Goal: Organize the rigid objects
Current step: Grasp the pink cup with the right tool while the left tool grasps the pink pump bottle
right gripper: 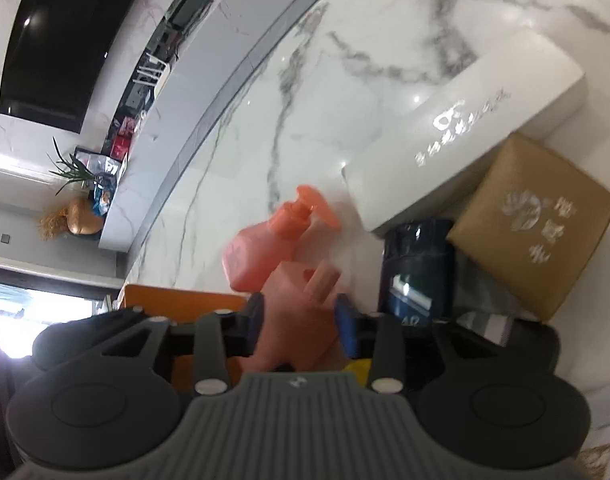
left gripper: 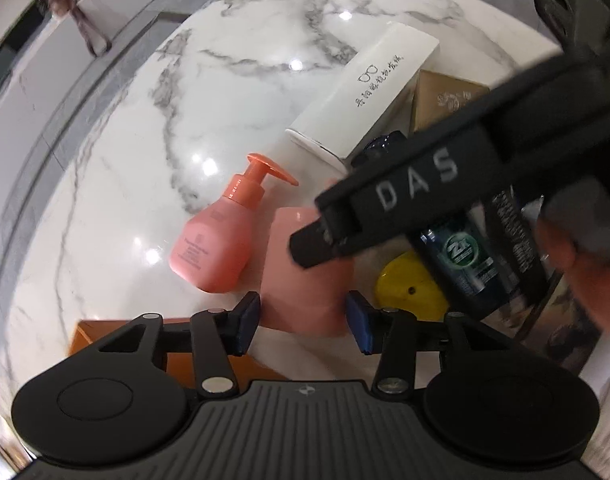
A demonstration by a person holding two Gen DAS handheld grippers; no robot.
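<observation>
Right tool (right gripper: 299, 316) clamps pink box (right gripper: 301, 312) over marble table (right gripper: 385, 20); left tool (left gripper: 303, 322) gapes, pads flanking it untouched.

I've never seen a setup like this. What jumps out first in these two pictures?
The pink box pinched between the right gripper pads, low on the white marble table. Just beyond it lies a coral pump bottle, and behind that a long white case beside a tan box.

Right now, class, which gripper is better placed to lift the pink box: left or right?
Right, probably. The right gripper straddles the pink box with its pads seemingly touching both sides; the left gripper stands open around it with slight gaps.
</observation>
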